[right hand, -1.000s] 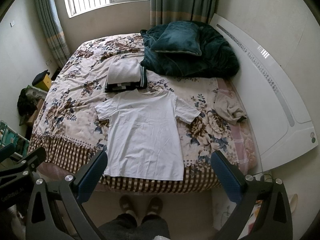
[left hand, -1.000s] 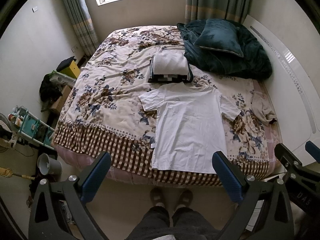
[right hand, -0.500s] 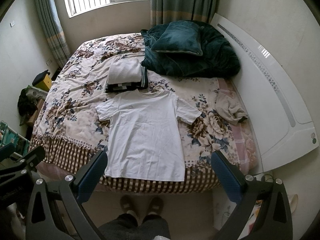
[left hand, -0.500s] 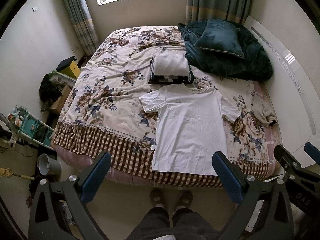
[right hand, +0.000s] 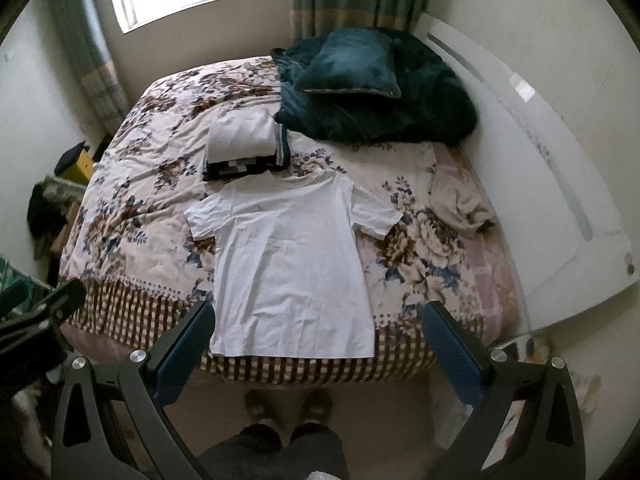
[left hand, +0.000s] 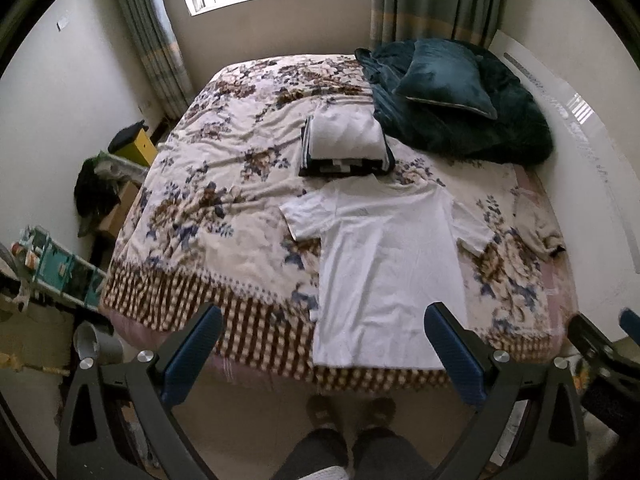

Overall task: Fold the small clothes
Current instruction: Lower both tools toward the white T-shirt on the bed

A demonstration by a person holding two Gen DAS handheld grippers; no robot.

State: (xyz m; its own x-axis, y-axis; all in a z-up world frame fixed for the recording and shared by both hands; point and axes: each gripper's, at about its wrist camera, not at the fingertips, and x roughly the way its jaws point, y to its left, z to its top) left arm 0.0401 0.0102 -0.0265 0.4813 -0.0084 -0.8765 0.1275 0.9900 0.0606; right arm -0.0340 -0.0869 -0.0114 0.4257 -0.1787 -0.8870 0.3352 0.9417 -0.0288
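Since a second ago, little changed on the bed (left hand: pixel 224 184): shirt (left hand: pixel 390 264) flat as before, sleeves spread, collar toward the folded stack (left hand: pixel 346 144). Both views tipped slightly lower and nearer, with some motion blur, so both tools probably easing toward the bed. No fold begun yet; judged to be the approach to the first one.

Left to right in the left view: clutter and a teal rack (left hand: pixel 60 272) by the wall, then bare floral cover, then the shirt right of centre, hem at the checked near edge of the bed. Beyond it the stack, just touching or overlapping the collar; hard to tell which. Further right, a dark green quilt (left hand: pixel 460 128) with a pillow on top, and a beige rag (left hand: pixel 540 228) near the wall.

Left gripper (left hand: pixel 324 356) wide apart, holding nothing, hem lying between its fingers in view but well beyond them. Right gripper (right hand: pixel 320 354) likewise spread and empty, hem just past its fingertips in view, shirt centred ahead. Next likely call: a sleeve or side edge each.
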